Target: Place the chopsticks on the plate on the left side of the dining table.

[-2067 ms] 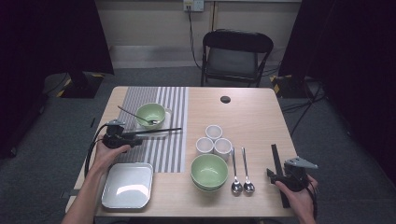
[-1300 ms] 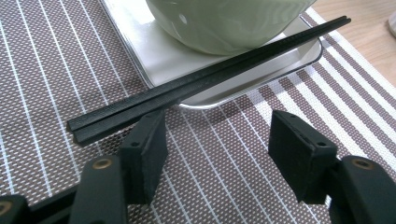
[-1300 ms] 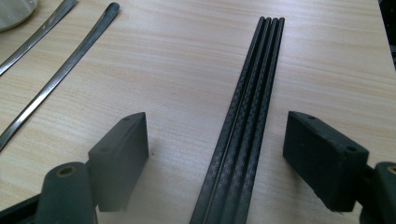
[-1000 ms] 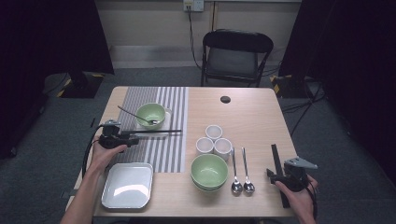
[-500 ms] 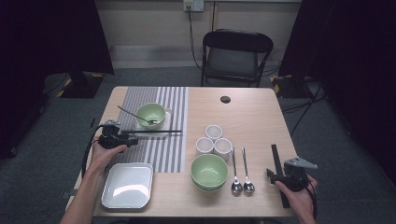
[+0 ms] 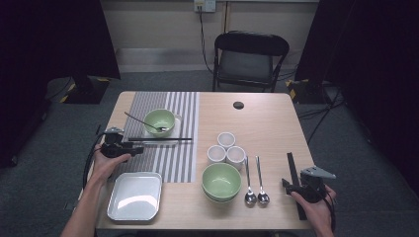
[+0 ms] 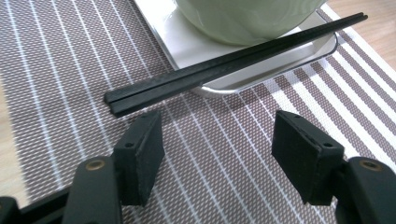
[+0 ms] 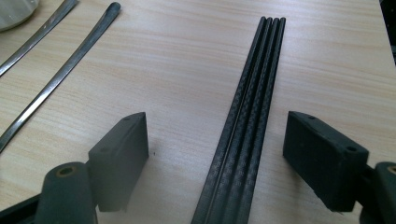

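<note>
Your left gripper (image 7: 217, 158) rests on the striped mat (image 7: 56, 60), its jaws apart after just opening wider, with nothing between them. The chopsticks (image 7: 233, 60) lie just ahead, their far ends propped on the white dish (image 7: 187, 46) under the green bowl (image 7: 243, 18). Your right gripper (image 8: 224, 163) has its jaws apart astride a second set of chopsticks (image 8: 247, 121) lying flat on the table (image 8: 187, 70), untouched. Two spoons (image 8: 56, 70) lie to their left, apart.
</note>
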A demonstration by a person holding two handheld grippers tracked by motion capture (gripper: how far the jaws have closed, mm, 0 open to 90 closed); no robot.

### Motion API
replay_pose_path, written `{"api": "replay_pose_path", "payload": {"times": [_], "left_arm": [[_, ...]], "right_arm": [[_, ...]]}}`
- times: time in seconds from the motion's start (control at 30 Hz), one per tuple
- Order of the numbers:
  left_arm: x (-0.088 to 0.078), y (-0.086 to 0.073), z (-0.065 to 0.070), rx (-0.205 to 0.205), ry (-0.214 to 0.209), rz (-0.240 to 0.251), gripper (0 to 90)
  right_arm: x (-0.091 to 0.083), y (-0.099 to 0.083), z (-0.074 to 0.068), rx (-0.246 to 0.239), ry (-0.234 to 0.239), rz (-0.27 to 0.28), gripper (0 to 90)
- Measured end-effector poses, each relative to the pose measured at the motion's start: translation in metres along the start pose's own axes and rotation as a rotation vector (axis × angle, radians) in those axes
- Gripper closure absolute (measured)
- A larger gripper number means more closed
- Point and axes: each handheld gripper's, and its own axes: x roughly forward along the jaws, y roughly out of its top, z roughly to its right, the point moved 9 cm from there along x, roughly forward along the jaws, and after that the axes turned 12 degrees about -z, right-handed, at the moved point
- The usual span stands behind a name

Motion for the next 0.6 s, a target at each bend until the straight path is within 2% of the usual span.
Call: {"api": "replay_pose_path", "payload": {"times": [0.07,0.13,0.23,0.3,0.33,0.43,0.5,0.6], "left_arm": [[-0.002,-0.001,-0.002,-0.002,-0.002,0.001,31.2],[-0.009,-0.004,-0.008,-0.001,0.019,0.005,30.2],[-0.012,-0.004,-0.009,0.005,0.017,0.015,27.4],[-0.017,0.002,-0.011,0.006,0.017,0.047,26.2],[-0.019,0.006,-0.011,0.008,0.029,0.061,26.6],[-0.02,0.009,-0.011,0.002,0.018,0.048,20.3],[-0.02,0.014,-0.014,-0.001,0.04,0.051,21.2],[-0.018,0.017,-0.017,-0.024,0.042,0.057,21.7]], "right_arm": [[0.0,0.0,0.0,0.0,0.0,0.0,21.5],[0.0,0.0,0.0,-0.001,0.0,0.0,21.5],[0.0,0.0,0.0,0.001,0.0,0.0,21.5],[0.0,0.0,0.0,0.0,-0.001,0.0,21.5],[0.0,0.0,0.0,0.0,-0.001,0.0,21.5],[0.0,0.001,0.0,-0.001,-0.002,0.001,21.5],[0.001,0.001,0.0,-0.001,-0.003,0.001,21.5],[0.0,0.001,0.0,-0.002,0.0,0.001,21.5]]}}
